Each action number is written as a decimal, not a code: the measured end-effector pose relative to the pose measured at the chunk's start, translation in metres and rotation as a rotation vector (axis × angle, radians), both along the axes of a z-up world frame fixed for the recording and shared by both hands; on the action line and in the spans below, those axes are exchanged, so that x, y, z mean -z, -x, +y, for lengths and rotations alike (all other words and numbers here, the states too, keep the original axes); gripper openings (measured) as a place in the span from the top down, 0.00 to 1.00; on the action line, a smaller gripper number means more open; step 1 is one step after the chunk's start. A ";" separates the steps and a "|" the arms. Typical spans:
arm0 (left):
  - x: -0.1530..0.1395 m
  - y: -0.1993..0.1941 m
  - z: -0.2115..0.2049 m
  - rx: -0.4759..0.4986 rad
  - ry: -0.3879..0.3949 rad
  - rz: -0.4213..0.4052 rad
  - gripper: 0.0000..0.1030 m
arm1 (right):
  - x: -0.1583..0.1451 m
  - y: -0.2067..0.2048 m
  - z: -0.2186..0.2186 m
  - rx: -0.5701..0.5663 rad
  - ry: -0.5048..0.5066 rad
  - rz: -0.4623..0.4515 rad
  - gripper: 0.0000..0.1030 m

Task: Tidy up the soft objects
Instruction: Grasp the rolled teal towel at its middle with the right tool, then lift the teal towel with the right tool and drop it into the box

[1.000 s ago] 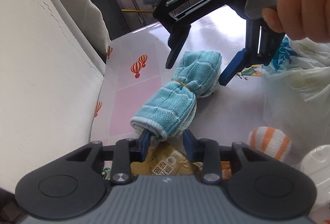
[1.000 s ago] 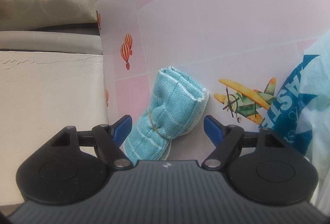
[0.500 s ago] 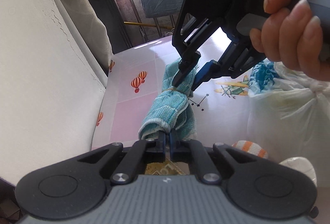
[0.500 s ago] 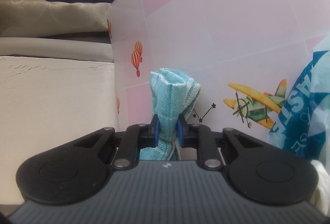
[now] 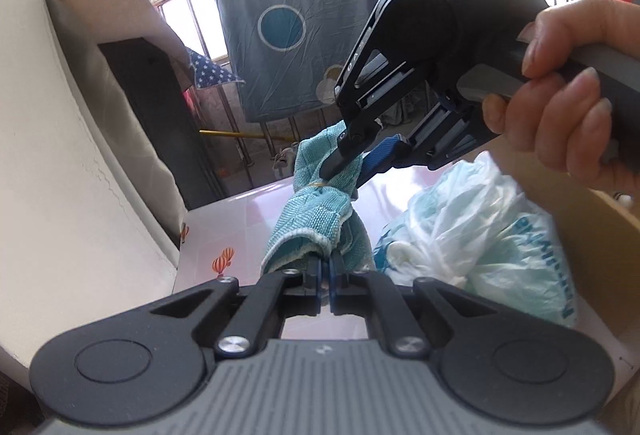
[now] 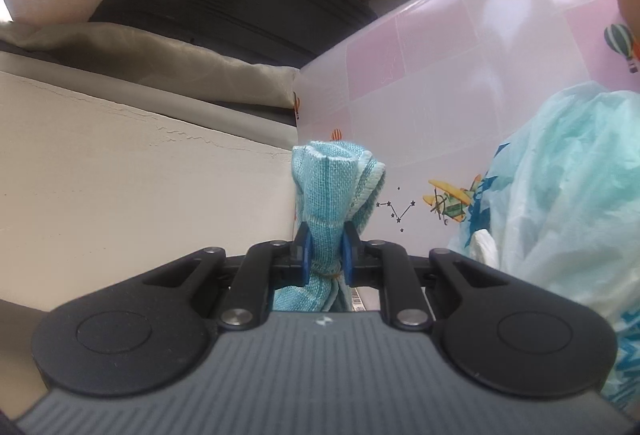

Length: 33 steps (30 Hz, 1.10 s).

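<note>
The rolled teal towel (image 5: pixel 316 211), bound at its middle by a thin band, hangs above the pink patterned table (image 5: pixel 240 231), its long axis running from the left gripper (image 5: pixel 325 269) away and upward to the right gripper (image 5: pixel 352 165). The left gripper's jaws are pinched tight on the towel's near end. The right gripper's jaws are clamped on its far end, held by a hand (image 5: pixel 568 103). A white-and-teal plastic bag (image 5: pixel 480 231) lies to the towel's right.
</note>
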<state>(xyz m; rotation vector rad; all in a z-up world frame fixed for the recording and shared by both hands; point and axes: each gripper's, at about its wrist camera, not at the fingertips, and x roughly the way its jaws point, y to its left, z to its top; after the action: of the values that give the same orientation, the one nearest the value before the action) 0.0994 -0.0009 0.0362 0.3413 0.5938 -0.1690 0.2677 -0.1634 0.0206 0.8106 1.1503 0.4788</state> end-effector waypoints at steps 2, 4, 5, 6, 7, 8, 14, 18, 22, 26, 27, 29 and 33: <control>-0.007 0.005 -0.019 0.037 0.011 -0.012 0.96 | -0.013 0.012 -0.027 0.027 0.006 -0.026 0.87; -0.014 0.012 -0.044 0.091 0.034 -0.017 0.96 | -0.025 0.028 -0.061 0.061 0.017 -0.049 0.87; -0.017 0.014 -0.055 0.121 0.051 -0.016 0.96 | -0.031 0.034 -0.075 0.077 0.027 -0.059 0.87; -0.019 0.015 -0.065 0.147 0.065 -0.015 0.96 | -0.037 0.043 -0.094 0.101 0.041 -0.071 0.88; -0.022 0.019 -0.078 0.184 0.083 -0.013 0.96 | -0.043 0.051 -0.112 0.122 0.051 -0.079 0.88; -0.023 0.021 -0.092 0.218 0.095 -0.011 0.95 | -0.047 0.058 -0.127 0.140 0.061 -0.085 0.88; -0.019 0.032 -0.158 0.387 0.125 0.020 0.75 | -0.060 0.104 -0.236 0.278 0.145 -0.101 0.88; -0.006 0.035 -0.184 0.431 0.100 0.049 0.65 | -0.059 0.122 -0.291 0.338 0.217 -0.090 0.88; 0.009 0.030 -0.192 0.424 0.072 0.089 0.61 | -0.056 0.128 -0.329 0.349 0.333 -0.072 0.88; 0.018 0.019 -0.186 0.385 0.055 0.118 0.58 | -0.055 0.118 -0.346 0.305 0.506 -0.068 0.88; 0.019 0.016 -0.183 0.375 0.054 0.123 0.57 | -0.055 0.115 -0.348 0.289 0.550 -0.068 0.88; 0.020 0.006 -0.178 0.354 0.052 0.133 0.55 | -0.052 0.105 -0.346 0.236 0.657 -0.064 0.88; 0.022 -0.006 -0.167 0.310 0.047 0.147 0.54 | -0.025 0.078 -0.336 0.152 0.830 -0.022 0.86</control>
<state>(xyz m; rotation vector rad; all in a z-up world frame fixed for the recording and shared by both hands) 0.1052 -0.1679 0.0146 0.3764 0.6792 -0.5082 0.1897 -0.4994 0.0457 0.1617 1.1203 -0.1320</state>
